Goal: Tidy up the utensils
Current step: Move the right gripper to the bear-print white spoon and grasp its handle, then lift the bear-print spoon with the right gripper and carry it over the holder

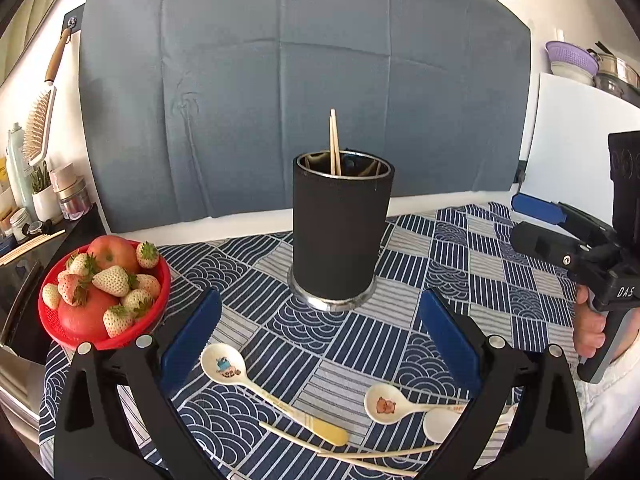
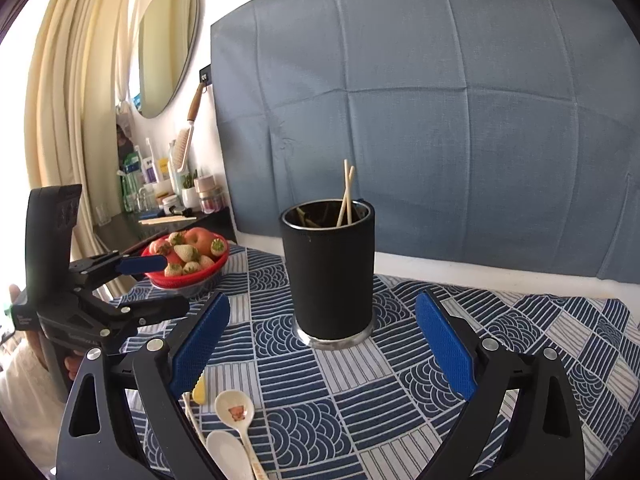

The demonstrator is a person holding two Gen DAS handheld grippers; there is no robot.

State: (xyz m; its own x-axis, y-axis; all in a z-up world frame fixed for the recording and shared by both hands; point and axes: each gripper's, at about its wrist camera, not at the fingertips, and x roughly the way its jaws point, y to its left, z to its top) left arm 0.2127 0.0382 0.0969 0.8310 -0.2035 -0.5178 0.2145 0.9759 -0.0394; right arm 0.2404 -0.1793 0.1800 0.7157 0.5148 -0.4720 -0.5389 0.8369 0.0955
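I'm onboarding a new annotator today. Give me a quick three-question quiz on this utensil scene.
1. True or false: the black holder already has chopsticks standing in it.
2. How many spoons lie on the tablecloth in the left wrist view? A) one B) three C) five
3. Fill in: the red basket holds tomatoes and ____.

Key: 1 true. 2 B: the blue-print spoon, the bear-print spoon and the plain spoon. 3 strawberries. Both the left gripper and the right gripper are open and empty.
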